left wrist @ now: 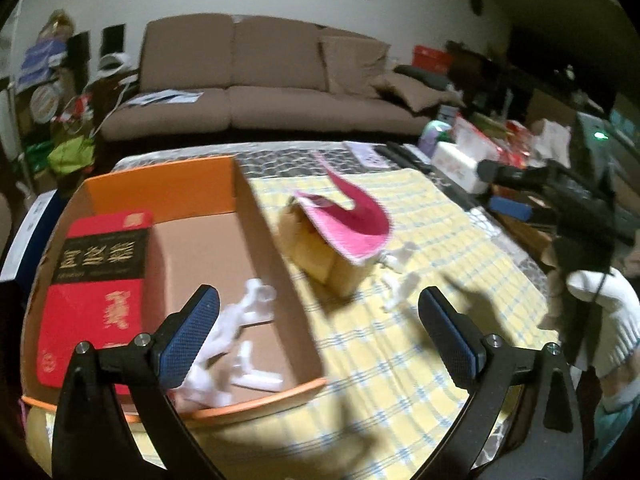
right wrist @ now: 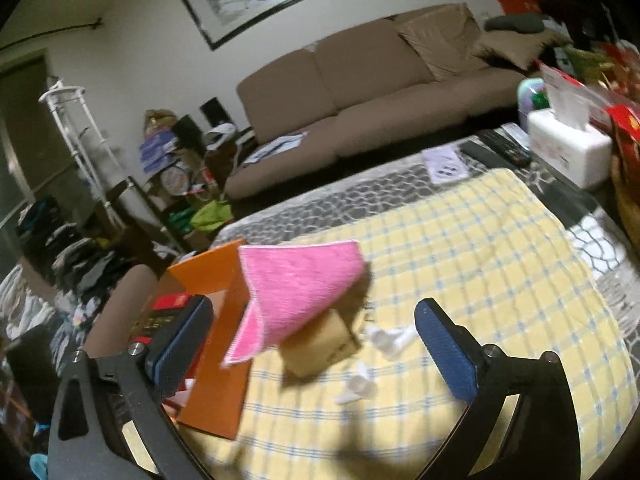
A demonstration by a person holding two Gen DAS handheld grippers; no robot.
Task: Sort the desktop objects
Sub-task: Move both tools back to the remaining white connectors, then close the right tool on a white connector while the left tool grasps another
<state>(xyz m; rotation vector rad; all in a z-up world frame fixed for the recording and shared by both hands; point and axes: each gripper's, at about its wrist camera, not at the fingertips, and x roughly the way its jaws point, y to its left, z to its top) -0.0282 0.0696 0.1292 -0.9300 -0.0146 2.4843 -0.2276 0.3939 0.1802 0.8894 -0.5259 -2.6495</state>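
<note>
An orange-rimmed cardboard box [left wrist: 208, 188] stands on the left of the yellow checked cloth [left wrist: 440, 248]. Inside it lie a red and black book-like box [left wrist: 96, 280] and several white plastic parts [left wrist: 236, 336]. A pink cloth [left wrist: 352, 224] drapes over a small tan carton [left wrist: 320, 256] just right of the box, with loose white parts [left wrist: 400, 276] beside it. My left gripper [left wrist: 320, 332] is open over the box's right wall, nothing between its fingers. My right gripper [right wrist: 316, 344] is open too, with the pink cloth [right wrist: 296, 280] and tan carton [right wrist: 320, 344] ahead of it, untouched.
A brown sofa [left wrist: 260, 80] stands behind the table. A white tissue box [right wrist: 568, 148], remote controls [right wrist: 500, 148] and red packages crowd the table's far right. A gloved hand [left wrist: 604, 312] holding the other gripper shows at the right edge of the left wrist view.
</note>
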